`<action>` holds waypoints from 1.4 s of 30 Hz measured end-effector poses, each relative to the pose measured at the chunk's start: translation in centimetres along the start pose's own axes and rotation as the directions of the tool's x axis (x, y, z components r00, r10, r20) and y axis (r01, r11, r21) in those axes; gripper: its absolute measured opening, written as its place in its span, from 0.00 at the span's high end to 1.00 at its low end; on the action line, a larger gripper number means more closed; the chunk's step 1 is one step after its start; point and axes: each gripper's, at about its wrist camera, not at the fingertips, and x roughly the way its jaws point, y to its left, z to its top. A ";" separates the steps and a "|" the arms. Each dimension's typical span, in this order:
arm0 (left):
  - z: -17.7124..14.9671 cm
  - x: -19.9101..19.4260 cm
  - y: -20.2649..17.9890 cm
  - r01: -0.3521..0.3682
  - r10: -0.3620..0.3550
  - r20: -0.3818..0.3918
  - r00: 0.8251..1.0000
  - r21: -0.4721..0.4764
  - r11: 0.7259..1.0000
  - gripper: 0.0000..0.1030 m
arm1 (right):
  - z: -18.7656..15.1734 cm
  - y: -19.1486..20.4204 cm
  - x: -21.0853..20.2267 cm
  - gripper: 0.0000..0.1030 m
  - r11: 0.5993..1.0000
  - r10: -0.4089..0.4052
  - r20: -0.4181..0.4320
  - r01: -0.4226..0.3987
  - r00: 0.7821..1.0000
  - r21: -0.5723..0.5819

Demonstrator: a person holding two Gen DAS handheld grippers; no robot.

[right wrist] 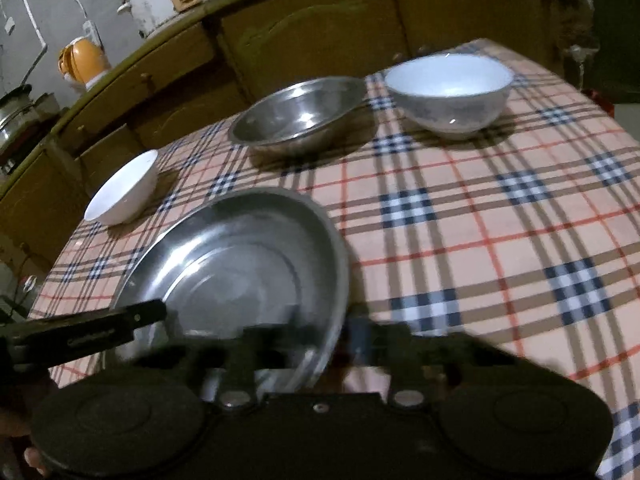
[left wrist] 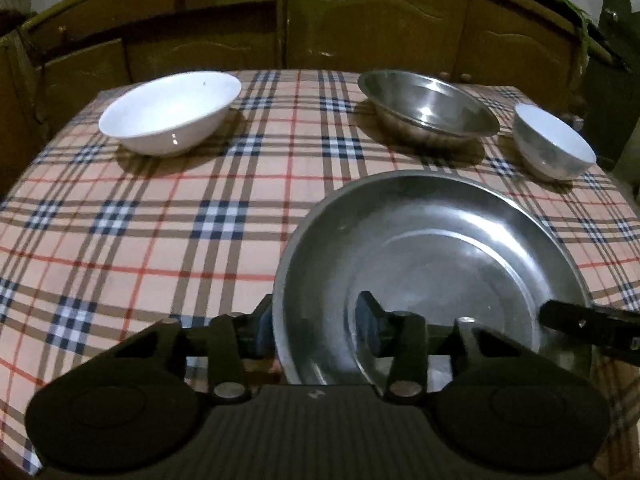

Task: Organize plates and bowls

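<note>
Left gripper (left wrist: 316,330) pinches steel plate (left wrist: 440,264) at its left rim; right gripper (right wrist: 316,340) clamps plate's right rim. Plate sits just nearer than steel bowl (left wrist: 428,110). Judgement: lift both sides level, grips even, avoid small white bowl (left wrist: 554,142) beside the plate

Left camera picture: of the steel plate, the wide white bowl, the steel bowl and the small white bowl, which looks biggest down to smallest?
1. Steel plate, though it is nearest the camera.
2-3. Wide white bowl and steel bowl: too alike to rank.
4. Small white bowl.
</note>
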 end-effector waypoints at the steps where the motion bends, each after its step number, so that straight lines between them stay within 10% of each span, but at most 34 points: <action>1: 0.1 0.0 0.1 -0.003 0.003 -0.005 1.000 -0.007 1.000 0.64 | 0.0 0.3 0.0 0.73 1.000 -0.011 0.004 0.011 1.000 -0.010; 42: 1.1 -11.7 5.2 -0.047 0.056 0.197 0.979 -0.052 0.998 0.76 | 0.5 9.0 -9.4 0.72 0.985 0.093 0.176 -0.065 0.980 -0.161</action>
